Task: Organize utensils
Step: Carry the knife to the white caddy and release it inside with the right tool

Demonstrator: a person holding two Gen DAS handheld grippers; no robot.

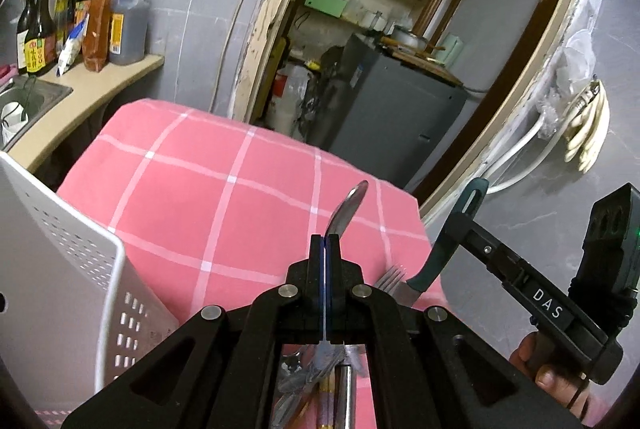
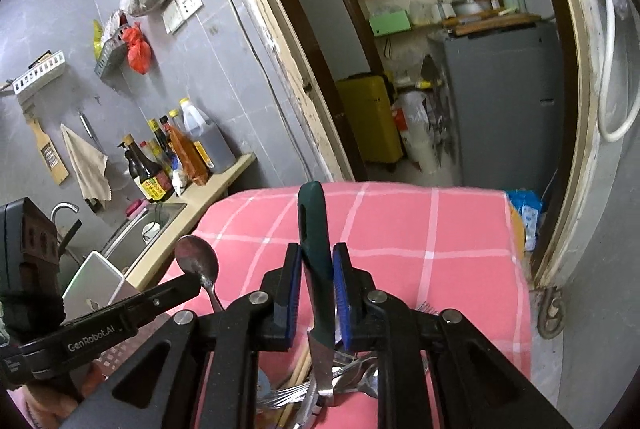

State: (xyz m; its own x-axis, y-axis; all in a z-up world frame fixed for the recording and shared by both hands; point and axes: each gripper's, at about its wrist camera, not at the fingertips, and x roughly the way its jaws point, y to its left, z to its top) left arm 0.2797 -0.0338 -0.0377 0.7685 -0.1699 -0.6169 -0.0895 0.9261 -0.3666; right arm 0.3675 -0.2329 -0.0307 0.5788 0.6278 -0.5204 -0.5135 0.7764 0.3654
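Observation:
My left gripper [image 1: 326, 243] is shut on the handle of a metal spoon [image 1: 352, 203], whose bowl sticks up past the fingertips. In the right wrist view that spoon [image 2: 198, 261] shows at the left, held in the left gripper [image 2: 192, 283]. My right gripper [image 2: 317, 269] is shut on the green handle of a knife [image 2: 314, 229], its blade pointing back down toward the camera. The knife [image 1: 448, 249] and right gripper [image 1: 460, 219] also appear at the right of the left wrist view. A pile of utensils [image 2: 344, 381] lies on the pink checked cloth [image 2: 440, 229] under both grippers. A fork [image 1: 390, 281] lies beside it.
A white perforated basket [image 1: 80, 261] stands at the table's left edge. Beyond it are a sink [image 1: 24, 105] and a counter with sauce bottles [image 1: 96, 17]. A doorway behind the table opens on shelves and a grey cabinet [image 1: 392, 101]. A person's hand [image 1: 552, 373] holds the right gripper.

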